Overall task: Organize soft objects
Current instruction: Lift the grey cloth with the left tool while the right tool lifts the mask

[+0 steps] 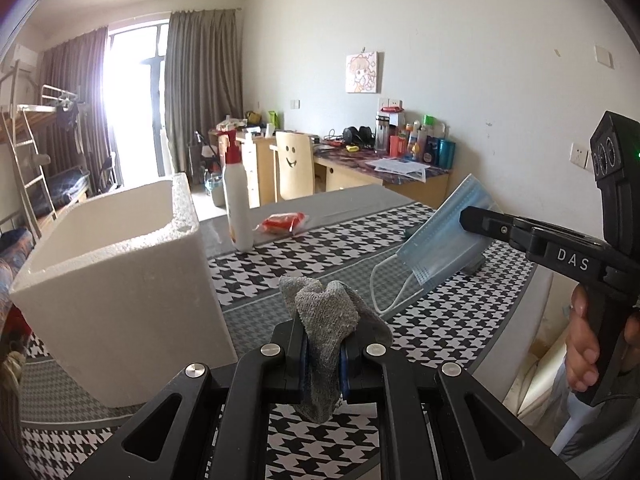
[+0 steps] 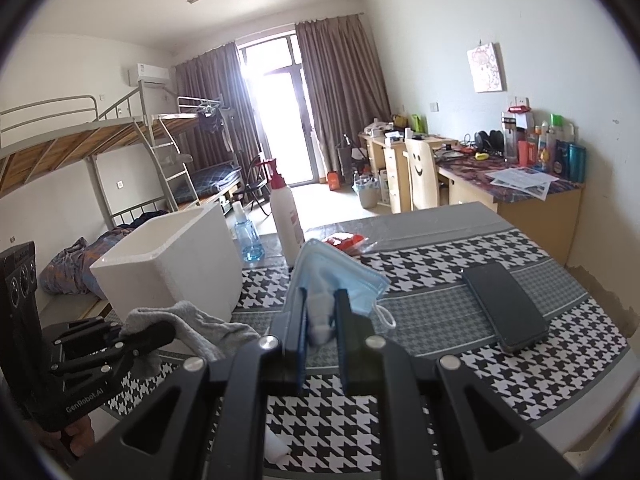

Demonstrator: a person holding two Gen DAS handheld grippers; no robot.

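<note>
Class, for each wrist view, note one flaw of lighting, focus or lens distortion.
Left wrist view: the window is blown out to white glare and the table edge bows from the fisheye. Right wrist view: the blue face mask pinched in the right gripper is soft, too close to focus.
</note>
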